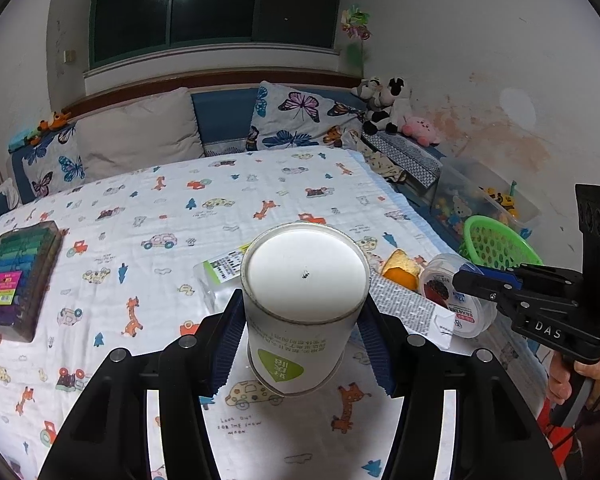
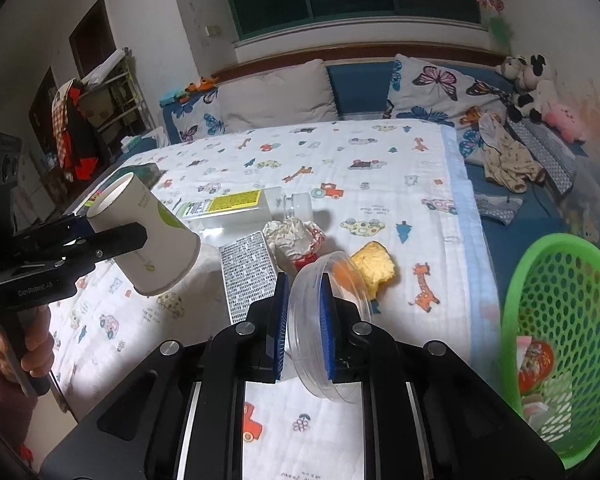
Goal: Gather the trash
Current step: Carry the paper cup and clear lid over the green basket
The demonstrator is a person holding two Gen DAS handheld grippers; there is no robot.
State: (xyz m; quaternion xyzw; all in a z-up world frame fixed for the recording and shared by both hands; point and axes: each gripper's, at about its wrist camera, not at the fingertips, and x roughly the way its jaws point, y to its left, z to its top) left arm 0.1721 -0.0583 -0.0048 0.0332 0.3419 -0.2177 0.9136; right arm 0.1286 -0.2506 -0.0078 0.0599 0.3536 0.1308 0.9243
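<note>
Risks spilling both loads short of the green perforated plastic basket (image 2: 560, 336) off the bed's right edge: left gripper (image 1: 300, 344) clamps a white paper cup (image 1: 304, 300), right gripper (image 2: 304, 328) pinches only a clear round plastic tub's (image 2: 328, 320) thin, slippery wall

White paper cup with green leaf logo (image 2: 148, 236) held off bed, bottom outward. Clear round plastic tub (image 2: 324, 320) pinched by wall, tilted. Crumpled wrapper (image 2: 296, 240), yellow bread chunk (image 2: 374, 270), clear bottle (image 2: 240, 208) lie mid-bed. Green mesh basket (image 2: 560, 320) near right.
</note>
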